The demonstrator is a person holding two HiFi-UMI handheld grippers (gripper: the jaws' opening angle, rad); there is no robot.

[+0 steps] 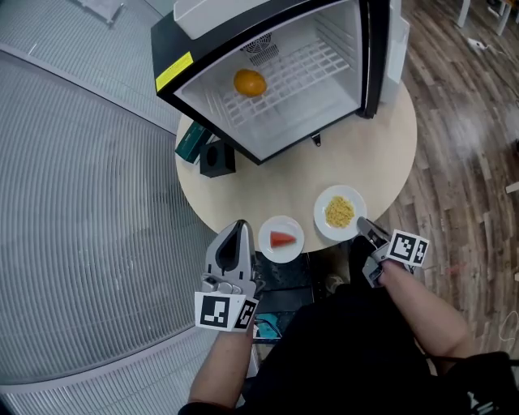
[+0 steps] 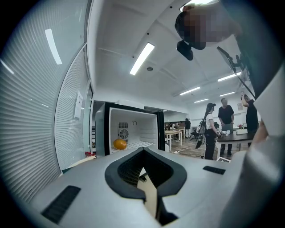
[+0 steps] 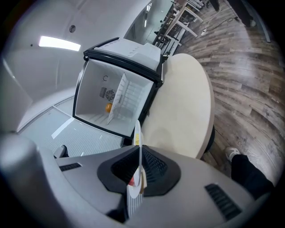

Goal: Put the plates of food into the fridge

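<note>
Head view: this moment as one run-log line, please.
right tool: shut on yellow-food plate | left tool: shut beside red-food plate | fridge: open, orange inside

The fridge point(image 1: 292, 121) (door open) runs off the head view's top edge.

Head view steeply down, all sharing fridge point(image 1: 219, 16)

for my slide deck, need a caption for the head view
Right gripper clamps the yellow-food plate at the edge of the round table, open fridge with an orange beyond.
</note>
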